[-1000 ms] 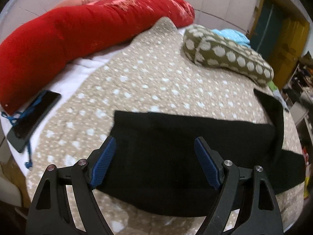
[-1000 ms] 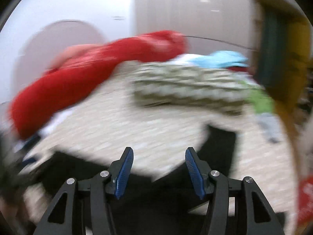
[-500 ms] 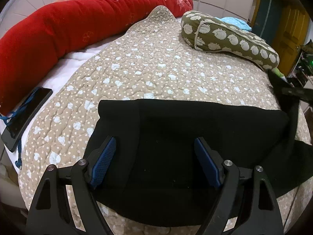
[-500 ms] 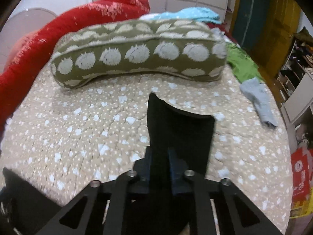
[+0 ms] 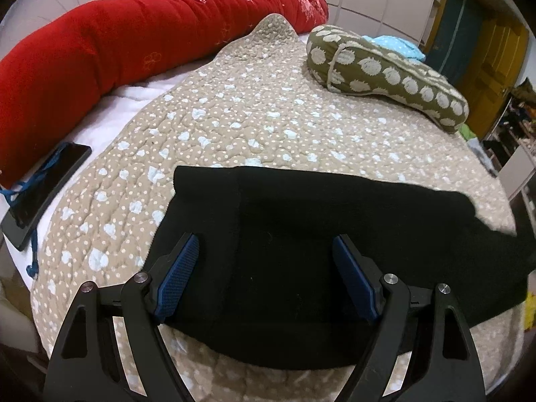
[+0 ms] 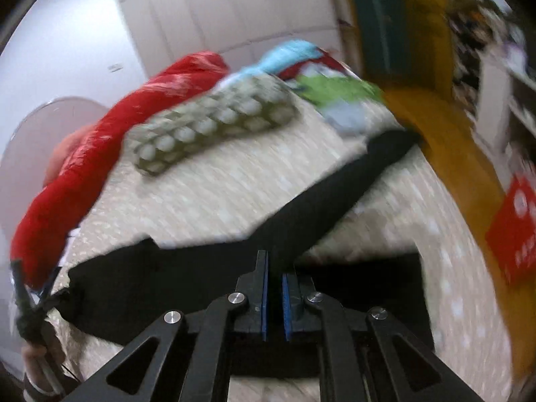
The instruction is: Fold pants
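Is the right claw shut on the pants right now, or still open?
Shut on the pants: the right claw has its blue pads nearly together, black fabric running between them.

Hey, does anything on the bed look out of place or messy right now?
A phone with a blue cord lies on the white sheet at the bed's left edge, beside the red bolster. Loose green and blue clothes sit past the spotted pillow. The black pants are still only partly folded.

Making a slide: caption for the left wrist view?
Open left gripper poised over black fabric pants spread on a beige dotted quilt.
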A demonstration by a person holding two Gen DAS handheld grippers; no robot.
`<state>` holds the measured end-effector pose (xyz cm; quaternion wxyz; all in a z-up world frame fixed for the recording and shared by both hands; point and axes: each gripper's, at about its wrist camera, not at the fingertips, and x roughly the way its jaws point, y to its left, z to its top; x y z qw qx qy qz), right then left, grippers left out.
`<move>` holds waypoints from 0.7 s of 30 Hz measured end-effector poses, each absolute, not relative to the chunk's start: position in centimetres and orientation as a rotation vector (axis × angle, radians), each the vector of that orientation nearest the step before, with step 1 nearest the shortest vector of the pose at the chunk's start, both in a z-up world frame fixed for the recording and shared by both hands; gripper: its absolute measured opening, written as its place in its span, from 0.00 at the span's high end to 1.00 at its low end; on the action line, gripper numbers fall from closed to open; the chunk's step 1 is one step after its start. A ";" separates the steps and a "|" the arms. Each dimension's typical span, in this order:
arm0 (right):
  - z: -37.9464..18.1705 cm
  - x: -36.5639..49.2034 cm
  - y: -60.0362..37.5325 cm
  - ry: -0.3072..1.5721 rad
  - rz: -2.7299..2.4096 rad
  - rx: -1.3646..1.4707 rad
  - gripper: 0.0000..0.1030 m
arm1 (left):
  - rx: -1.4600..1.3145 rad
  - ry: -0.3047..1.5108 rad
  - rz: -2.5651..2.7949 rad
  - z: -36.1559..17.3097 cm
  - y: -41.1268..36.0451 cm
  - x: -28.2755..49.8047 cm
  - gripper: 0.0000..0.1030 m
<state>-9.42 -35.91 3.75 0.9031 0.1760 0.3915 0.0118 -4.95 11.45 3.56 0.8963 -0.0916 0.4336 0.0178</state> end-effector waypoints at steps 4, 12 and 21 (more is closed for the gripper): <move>-0.3 -11.1 -38.3 0.817 0.037 0.541 0.89 | -0.204 0.893 -0.006 4.5 10.7 -5.6 0.20; -0.2 -11.2 -39.9 0.731 0.055 0.655 0.87 | -0.184 0.924 -0.033 4.4 8.9 -5.7 0.20; 1.2 -13.5 -39.2 0.763 0.021 0.487 0.95 | -0.174 0.888 0.053 5.1 12.2 -6.5 0.20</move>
